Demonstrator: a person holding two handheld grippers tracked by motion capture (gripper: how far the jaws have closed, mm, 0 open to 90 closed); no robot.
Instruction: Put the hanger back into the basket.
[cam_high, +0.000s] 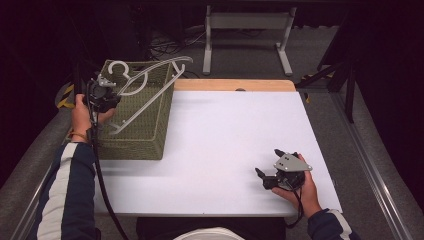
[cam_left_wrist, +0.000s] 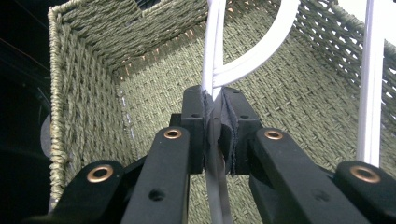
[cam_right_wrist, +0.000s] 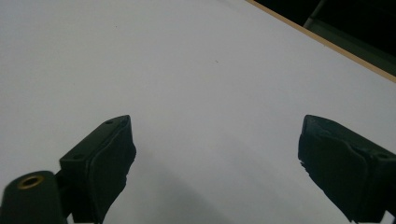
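I stand at the near edge of a white table (cam_high: 235, 130) with tongs in each hand. My left tongs (cam_high: 106, 95) are pressed together on a white plastic clothes hanger (cam_high: 145, 85), pinching the thin stem where its hook meets the shoulders; in the left gripper view the black pads (cam_left_wrist: 233, 130) squeeze that white stem (cam_left_wrist: 212, 79) from both sides. I hold it there, I judge, because the neck is the narrowest part and lets the rest of the hanger swing under control. The hanger sits tilted over and partly inside an olive green woven basket (cam_high: 145, 135) at the table's left edge, toward the far left corner: its hook (cam_high: 116, 67) points toward the far left, one arm juts past the basket's far rim, and the other slants down into the basket. I cannot tell whether the lower end touches the basket's floor. The tilt looks needed, since the hanger seems wider than the opening. My right tongs (cam_high: 267, 167) rest near the table's near right corner, well apart from the basket, spread wide with nothing between them and only bare tabletop ahead, kept out of the way while the left hand works.
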